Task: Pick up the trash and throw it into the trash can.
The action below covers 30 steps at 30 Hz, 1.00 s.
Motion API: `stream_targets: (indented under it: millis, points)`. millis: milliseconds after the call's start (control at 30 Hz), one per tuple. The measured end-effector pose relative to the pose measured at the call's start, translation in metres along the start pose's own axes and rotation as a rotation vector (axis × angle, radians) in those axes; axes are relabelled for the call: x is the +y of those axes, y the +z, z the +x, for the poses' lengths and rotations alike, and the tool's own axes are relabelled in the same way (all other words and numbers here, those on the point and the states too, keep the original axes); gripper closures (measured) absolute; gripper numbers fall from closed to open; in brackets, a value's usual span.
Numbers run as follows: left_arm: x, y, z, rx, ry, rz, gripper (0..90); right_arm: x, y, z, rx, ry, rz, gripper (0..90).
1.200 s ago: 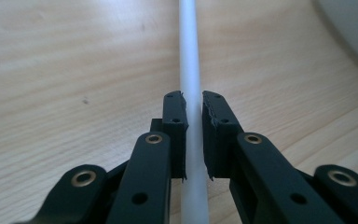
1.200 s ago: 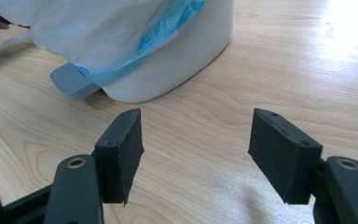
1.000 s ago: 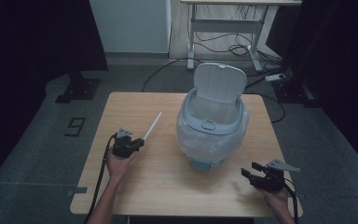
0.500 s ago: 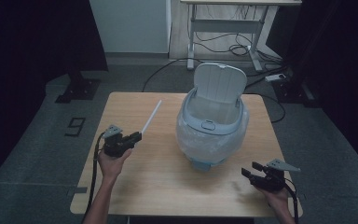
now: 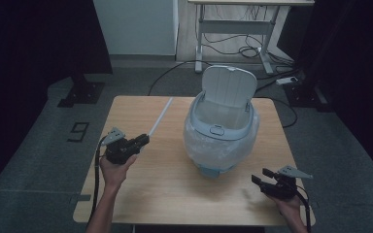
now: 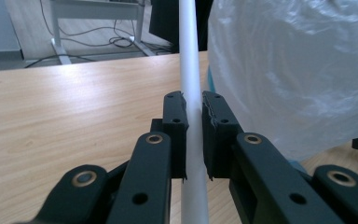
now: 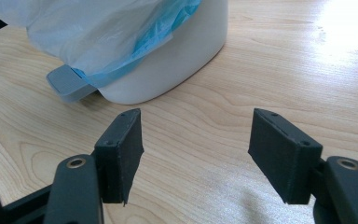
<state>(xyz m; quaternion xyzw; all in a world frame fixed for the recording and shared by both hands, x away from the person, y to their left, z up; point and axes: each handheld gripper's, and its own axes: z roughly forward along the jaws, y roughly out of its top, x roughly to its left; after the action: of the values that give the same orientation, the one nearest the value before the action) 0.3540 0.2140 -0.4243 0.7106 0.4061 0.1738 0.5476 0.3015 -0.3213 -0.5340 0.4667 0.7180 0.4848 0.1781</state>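
- White tube (image 5: 159, 118): long thin stick, clamped at its near end in the left gripper (image 5: 143, 139), left of the bin (image 5: 222, 131).
- Also seen in the left gripper view: tube (image 6: 189, 79) runs straight out between the two black pads (image 6: 175, 122), which press on it from both sides. Firm hold, narrow gap.
- Long axis: points away from the person and slightly toward the bin, far tip near the table's (image 5: 141, 184) back edge. It looks raised off the wood, though the far tip is hard to judge.
- Bin: lid (image 5: 229, 88) flipped up, clear bag lining it, mouth open upward. It sits to the right of the tube, near it but apart.
- Key relation: the bin opening lies right of and above the held end, so the tube likely has to swing right and tip its free end over the rim. Left hand (image 5: 114, 170) is the nearer one and already has it.
- Right gripper (image 7: 196, 140): jaws wide apart, nothing between them, low over the table, near the bin's base (image 7: 168, 70) and pedal (image 7: 67, 85). In the high view it (image 5: 266, 178) sits on the bin's near-right side.
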Motion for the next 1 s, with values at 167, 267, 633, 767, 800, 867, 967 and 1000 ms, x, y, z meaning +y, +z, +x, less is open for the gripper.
stream_targets:
  millis: [167,267,633,767,800,867,967,1000]
  points:
    - [0.004,-0.004,-0.006,-0.011,0.019,-0.02,80.4,0.0,0.0,0.0,-0.001,-0.002,0.003,34.5]
    - [0.006,-0.006,-0.01,-0.017,0.027,-0.033,80.3,0.0,0.0,0.0,-0.002,-0.001,0.003,34.5]
    - [0.016,-0.01,-0.019,-0.057,0.034,-0.07,80.3,-0.001,0.001,0.0,-0.003,0.0,0.009,34.5]
    - [0.021,-0.01,-0.024,-0.069,0.042,-0.084,80.4,-0.001,0.001,-0.001,-0.003,0.004,0.006,34.5]
    - [0.023,-0.01,-0.024,-0.07,0.046,-0.086,80.3,-0.001,0.0,-0.001,-0.003,0.005,0.005,34.5]
    - [0.026,-0.01,-0.025,-0.075,0.048,-0.091,80.3,-0.001,0.0,-0.001,-0.004,0.007,0.004,34.5]
    - [0.031,-0.01,-0.027,-0.083,0.049,-0.102,80.3,-0.001,0.0,-0.002,-0.005,0.013,0.005,34.5]
    - [0.032,-0.01,-0.027,-0.089,0.047,-0.104,80.3,-0.001,0.0,-0.003,-0.005,0.016,0.005,34.5]
